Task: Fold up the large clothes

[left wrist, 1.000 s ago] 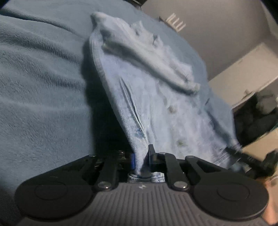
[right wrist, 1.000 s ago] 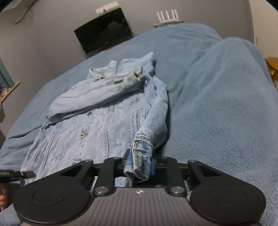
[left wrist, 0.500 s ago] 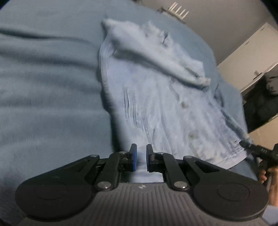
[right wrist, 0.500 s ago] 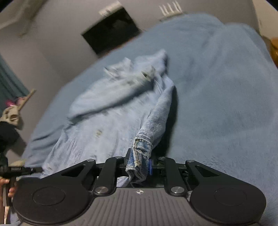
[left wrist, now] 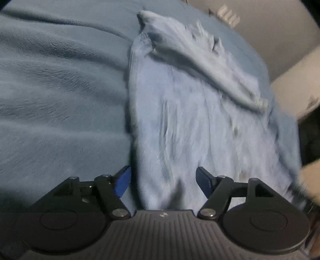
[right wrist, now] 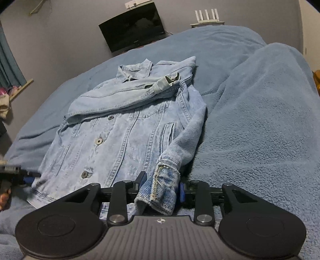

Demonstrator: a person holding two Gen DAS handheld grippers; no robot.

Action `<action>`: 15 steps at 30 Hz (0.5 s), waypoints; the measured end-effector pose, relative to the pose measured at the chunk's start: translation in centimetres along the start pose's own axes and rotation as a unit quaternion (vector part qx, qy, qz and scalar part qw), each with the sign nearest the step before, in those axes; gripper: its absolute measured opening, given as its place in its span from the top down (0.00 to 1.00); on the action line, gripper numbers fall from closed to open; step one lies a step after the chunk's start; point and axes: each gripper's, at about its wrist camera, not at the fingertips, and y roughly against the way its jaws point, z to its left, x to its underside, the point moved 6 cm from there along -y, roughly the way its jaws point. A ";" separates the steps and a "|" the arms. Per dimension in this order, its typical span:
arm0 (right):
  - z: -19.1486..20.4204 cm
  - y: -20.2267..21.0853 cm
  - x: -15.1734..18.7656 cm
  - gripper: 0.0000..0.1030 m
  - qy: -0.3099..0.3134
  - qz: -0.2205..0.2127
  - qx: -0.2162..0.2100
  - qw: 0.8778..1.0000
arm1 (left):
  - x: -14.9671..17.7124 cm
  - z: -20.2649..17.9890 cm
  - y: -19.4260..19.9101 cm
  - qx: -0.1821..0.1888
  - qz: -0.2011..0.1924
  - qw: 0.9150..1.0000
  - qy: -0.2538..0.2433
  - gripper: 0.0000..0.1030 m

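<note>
A light blue denim jacket [right wrist: 128,128] lies front up on a blue fleece blanket [right wrist: 260,120], one sleeve folded across its chest [right wrist: 124,96]. My right gripper [right wrist: 162,186] has its jaws around the cuff [right wrist: 166,180] of the other sleeve, which runs along the jacket's right side; the jaws stand a little apart. In the left wrist view my left gripper [left wrist: 163,180] is open over the jacket's hem corner [left wrist: 164,176], with nothing held. The jacket [left wrist: 200,120] looks blurred there. The left gripper also shows at the far left of the right wrist view [right wrist: 18,172].
The blanket covers the whole bed and rises in a ridge [right wrist: 270,76] to the right of the jacket. A dark TV [right wrist: 134,30] and a white router [right wrist: 208,18] sit at the wall beyond the bed. A curtain [right wrist: 8,66] hangs at the left.
My left gripper has let go of the jacket's hem and opened wide. My right gripper's jaws have loosened around the sleeve cuff, and the sleeve has come down onto the jacket's side.
</note>
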 end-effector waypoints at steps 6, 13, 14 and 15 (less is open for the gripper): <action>0.0 -0.4 0.2 0.64 0.000 -0.001 -0.005 1.000 | -1.1 0.8 -2.0 0.126 0.000 0.989 0.079 0.30; 0.0 -0.8 0.3 0.62 0.004 0.001 -0.006 1.000 | 2.6 -0.8 -1.0 0.058 0.086 0.995 0.003 0.30; 0.0 -0.8 0.3 0.62 0.003 0.001 -0.007 1.000 | 3.0 -0.9 -0.8 0.061 0.093 0.994 0.005 0.33; 0.0 -0.8 0.3 0.61 0.003 0.001 -0.007 1.000 | 3.2 -1.1 -0.7 0.056 0.090 0.994 0.001 0.41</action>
